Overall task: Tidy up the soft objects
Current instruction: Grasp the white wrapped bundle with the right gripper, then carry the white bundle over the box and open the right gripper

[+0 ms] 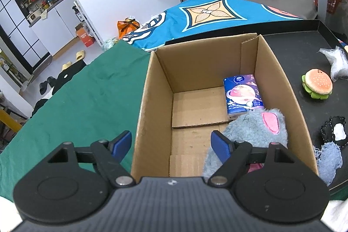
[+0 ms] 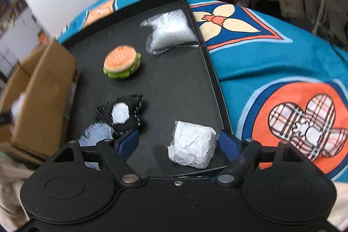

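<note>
The left tongs [image 1: 171, 145] gape wide above the cardboard box [image 1: 152, 105], straddling its near-left wall. Inside lie a grey plush [image 1: 254, 125] and a tissue pack [image 1: 242, 94]. The right tongs [image 2: 179, 144] stand apart around a white wrapped bundle [image 2: 192, 149], perhaps touching it, on the black tray [image 2: 174, 84]; beyond sits a burger toy [image 2: 121, 62].

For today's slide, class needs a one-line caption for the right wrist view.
Open right claw hovers over a white wrapped packet on the black tray.
</note>
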`<action>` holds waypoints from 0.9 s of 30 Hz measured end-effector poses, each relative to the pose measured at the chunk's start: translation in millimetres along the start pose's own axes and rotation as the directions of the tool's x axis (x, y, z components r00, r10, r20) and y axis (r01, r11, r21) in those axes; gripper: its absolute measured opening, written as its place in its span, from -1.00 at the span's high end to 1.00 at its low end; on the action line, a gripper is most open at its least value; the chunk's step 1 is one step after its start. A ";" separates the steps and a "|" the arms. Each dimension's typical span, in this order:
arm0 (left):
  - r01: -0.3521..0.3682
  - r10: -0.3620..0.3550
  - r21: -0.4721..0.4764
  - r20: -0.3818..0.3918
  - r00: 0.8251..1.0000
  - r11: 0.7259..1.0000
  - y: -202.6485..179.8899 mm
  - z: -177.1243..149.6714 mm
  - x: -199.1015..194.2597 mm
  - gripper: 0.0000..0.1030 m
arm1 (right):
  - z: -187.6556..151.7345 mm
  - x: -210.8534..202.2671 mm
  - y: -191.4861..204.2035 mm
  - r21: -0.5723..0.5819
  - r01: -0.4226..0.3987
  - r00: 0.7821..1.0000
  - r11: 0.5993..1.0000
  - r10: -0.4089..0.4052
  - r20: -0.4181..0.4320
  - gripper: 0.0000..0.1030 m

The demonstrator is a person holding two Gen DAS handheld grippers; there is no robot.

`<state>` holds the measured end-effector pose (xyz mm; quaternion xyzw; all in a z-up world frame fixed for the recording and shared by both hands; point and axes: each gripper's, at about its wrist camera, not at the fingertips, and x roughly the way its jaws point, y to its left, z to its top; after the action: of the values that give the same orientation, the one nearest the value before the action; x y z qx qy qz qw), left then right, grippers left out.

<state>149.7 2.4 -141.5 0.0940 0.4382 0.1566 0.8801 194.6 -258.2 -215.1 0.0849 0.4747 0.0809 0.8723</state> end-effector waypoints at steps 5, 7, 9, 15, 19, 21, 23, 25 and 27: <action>0.004 -0.004 0.009 0.002 1.000 1.000 -0.2 -0.9 -1.1 -0.53 | -1.2 3.1 1.0 0.024 -0.014 0.999 1.000 0.015 -0.041 0.13; 0.009 -0.009 0.007 0.003 1.000 1.000 1.3 -1.4 -2.0 -0.53 | -0.6 0.0 1.7 0.025 -0.025 0.999 0.999 0.025 -0.032 0.14; 0.011 -0.011 0.010 0.003 1.000 1.000 2.8 -2.1 -2.5 -0.53 | 0.6 -5.4 2.6 0.028 -0.034 0.999 0.999 0.034 -0.012 0.14; 0.027 -0.028 -0.011 -0.004 1.000 1.000 11.9 -5.2 -3.1 -0.53 | 12.3 -20.8 11.8 0.023 -0.062 0.997 0.998 0.061 0.045 0.14; 0.035 -0.035 -0.028 -0.005 0.999 0.999 17.9 -6.5 -2.5 -0.53 | 21.0 -28.9 22.6 0.002 -0.088 0.992 0.996 0.088 0.089 0.14; 0.043 -0.043 -0.039 -0.006 0.999 0.998 21.5 -7.1 -2.2 -0.53 | 23.7 -32.1 29.4 -0.017 -0.096 0.989 0.995 0.097 0.109 0.14; 0.053 -0.054 -0.051 -0.006 0.999 0.997 24.9 -8.5 -2.0 -0.53 | 26.9 -34.6 36.2 -0.034 -0.099 0.987 0.995 0.102 0.127 0.14; 0.065 -0.066 -0.063 -0.007 0.998 0.996 28.0 -9.4 -1.3 -0.53 | 29.1 -36.0 41.4 -0.034 -0.109 0.983 0.993 0.113 0.142 0.14; 0.075 -0.076 -0.071 -0.008 0.997 0.995 31.0 -11.2 -0.7 -0.53 | 30.7 -38.0 46.9 -0.042 -0.123 0.979 0.992 0.128 0.158 0.14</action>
<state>134.3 31.4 -138.3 0.0452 0.4404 0.1392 0.8858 197.2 -223.2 -157.2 0.1066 0.3955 0.1363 0.9020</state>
